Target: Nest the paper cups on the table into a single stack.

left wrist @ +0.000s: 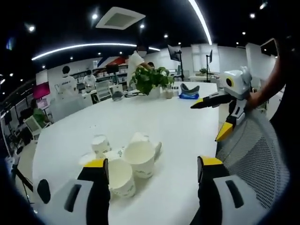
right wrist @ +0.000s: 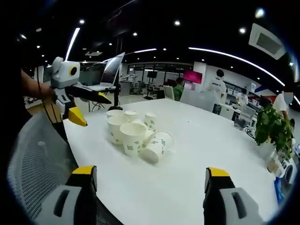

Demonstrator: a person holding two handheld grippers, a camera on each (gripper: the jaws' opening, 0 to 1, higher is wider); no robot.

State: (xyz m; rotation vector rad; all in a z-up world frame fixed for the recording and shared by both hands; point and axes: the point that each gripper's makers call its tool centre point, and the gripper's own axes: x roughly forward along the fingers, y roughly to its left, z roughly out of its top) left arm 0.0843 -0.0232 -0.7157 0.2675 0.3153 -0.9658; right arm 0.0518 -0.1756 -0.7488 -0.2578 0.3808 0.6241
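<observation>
Several white paper cups with green print stand bunched on the white round table [left wrist: 178,126]. An upright cup [left wrist: 139,158] and another [left wrist: 121,177] sit just beyond my left gripper [left wrist: 153,164], which is open, its left jaw in front of the nearer cup. A smaller cup [left wrist: 100,143] stands behind them. My right gripper [left wrist: 210,120] hovers open over the table's right edge. In the right gripper view the cluster holds upright cups [right wrist: 133,137] and one cup lying on its side [right wrist: 157,146]. My right gripper [right wrist: 150,172] is open, short of them. My left gripper [right wrist: 93,111] hangs open left of the cluster.
A grey mesh chair back [left wrist: 258,154] [right wrist: 37,159] stands against the table's near edge. A potted plant [left wrist: 150,77] [right wrist: 274,126] and small items sit at the far side. People and desks fill the office behind. A hand [left wrist: 255,98] holds the right gripper.
</observation>
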